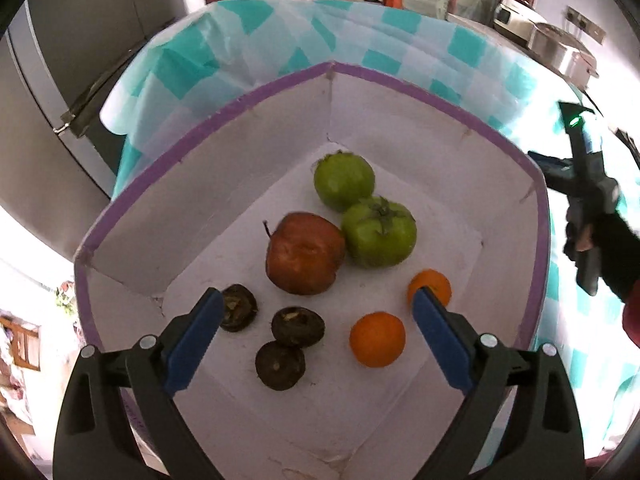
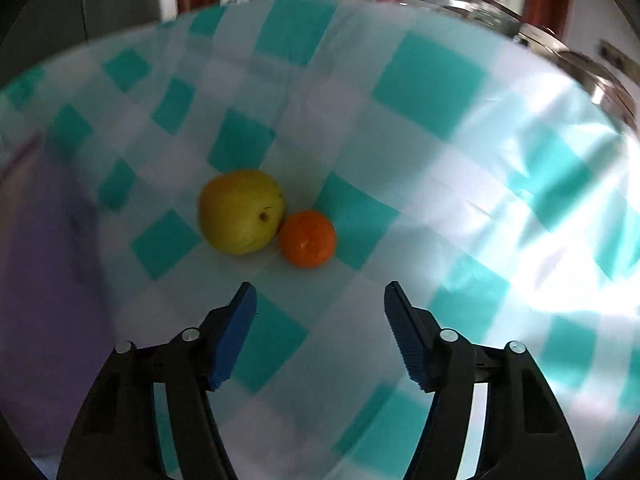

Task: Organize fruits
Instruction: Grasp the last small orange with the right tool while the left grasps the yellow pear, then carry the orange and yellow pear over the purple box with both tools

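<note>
In the left wrist view a white box with a purple rim [image 1: 208, 124] holds a red apple [image 1: 305, 258], two green fruits [image 1: 344, 180] [image 1: 379, 232], two oranges [image 1: 377, 339] [image 1: 434, 285] and three dark brown fruits [image 1: 298, 326]. My left gripper [image 1: 318, 300] is open and empty above the box. In the right wrist view a yellow apple [image 2: 242, 211] and an orange [image 2: 307, 238] touch each other on the checked cloth. My right gripper [image 2: 320, 294] is open and empty, just short of them. It also shows in the left wrist view [image 1: 588, 200], beside the box.
The table carries a teal and white checked cloth [image 2: 432, 80]. The purple box edge [image 2: 44, 280] is blurred at the left of the right wrist view. A grey fridge [image 1: 60, 60] stands left of the table, and metal pots [image 1: 560, 44] at the back right.
</note>
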Motion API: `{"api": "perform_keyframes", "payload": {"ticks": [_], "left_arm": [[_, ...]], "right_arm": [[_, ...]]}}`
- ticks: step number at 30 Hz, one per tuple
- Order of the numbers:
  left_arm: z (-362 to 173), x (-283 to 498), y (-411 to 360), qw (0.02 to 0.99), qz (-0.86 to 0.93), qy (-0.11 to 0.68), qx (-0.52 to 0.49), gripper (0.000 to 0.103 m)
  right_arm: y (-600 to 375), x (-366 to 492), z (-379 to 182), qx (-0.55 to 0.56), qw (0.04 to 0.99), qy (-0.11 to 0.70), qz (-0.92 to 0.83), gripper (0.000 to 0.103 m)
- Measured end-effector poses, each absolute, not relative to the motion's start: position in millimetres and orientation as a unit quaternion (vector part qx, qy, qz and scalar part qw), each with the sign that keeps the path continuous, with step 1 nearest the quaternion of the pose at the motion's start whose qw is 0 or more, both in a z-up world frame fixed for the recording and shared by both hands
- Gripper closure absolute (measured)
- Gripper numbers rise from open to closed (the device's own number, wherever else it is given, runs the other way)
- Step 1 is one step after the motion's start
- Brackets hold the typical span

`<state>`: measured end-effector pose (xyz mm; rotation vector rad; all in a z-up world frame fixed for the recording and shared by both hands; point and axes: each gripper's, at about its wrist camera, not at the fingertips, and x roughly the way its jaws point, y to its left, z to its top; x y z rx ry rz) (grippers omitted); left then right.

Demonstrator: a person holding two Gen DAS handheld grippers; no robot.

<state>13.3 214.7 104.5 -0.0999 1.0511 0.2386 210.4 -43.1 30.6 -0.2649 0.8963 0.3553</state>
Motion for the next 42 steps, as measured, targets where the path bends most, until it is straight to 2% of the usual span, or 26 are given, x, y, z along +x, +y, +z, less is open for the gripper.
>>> {"api": "perform_keyframes", "payload": {"ticks": [6,11,12,15,21,24,27,30,35,36,37,38,42], "left_arm": [[141.0,39.0,211.5,0.879,0.113,0.461,-0.040,0.007],[178.8,99.0,195.1,0.901,0.055,0.427,-0.041,0.005],[184.5,117.0,189.0,0.903,0.036,0.425,-0.047,0.004],[188.2,172.2,165.7,0.893,-0.010,0.447,-0.055,0.002],[141.5,279.1,105.8,0.841,-0.024,0.539,-0.050,0.002],[95.1,322.8,72.2,0.789,-0.052,0.611,-0.021,0.002],[53.0,348.1,53.6,0.738,-0.073,0.671,0.012,0.002],[24.2,362.5,52.6,0.712,-0.062,0.699,0.036,0.002],[-3.0,372.8,60.4,0.670,-0.044,0.740,0.028,0.009],[-7.5,373.3,61.3,0.666,-0.037,0.744,0.033,0.017],[-11.0,373.3,62.0,0.662,-0.035,0.748,0.032,0.032],[-15.2,371.4,62.0,0.655,-0.034,0.754,0.033,0.039],[-10.2,367.3,62.8,0.680,-0.035,0.732,0.032,0.042]], "right_arm": [[-12.4,232.8,3.2,-0.217,0.868,0.402,0.197,0.049],[-4.0,242.4,0.7,-0.219,0.866,0.388,0.228,0.057],[-4.8,244.5,0.2,-0.216,0.864,0.391,0.231,0.062],[-14.2,246.6,2.2,-0.188,0.867,0.395,0.238,0.066],[-68.6,229.6,17.4,-0.092,0.886,0.411,0.194,0.066],[-99.8,208.7,24.9,-0.063,0.891,0.413,0.179,0.066],[-125.5,192.1,27.2,-0.037,0.891,0.419,0.169,0.066],[-138.1,176.3,26.5,-0.031,0.892,0.420,0.162,0.066],[-151.5,159.7,16.0,-0.006,0.888,0.434,0.152,0.066],[-151.8,155.3,15.7,-0.003,0.887,0.435,0.152,0.066],[-150.5,152.6,15.0,-0.004,0.887,0.436,0.155,0.066],[-150.6,152.1,15.1,-0.005,0.887,0.435,0.156,0.066],[-141.3,152.8,19.0,-0.007,0.888,0.430,0.163,0.066]]}}
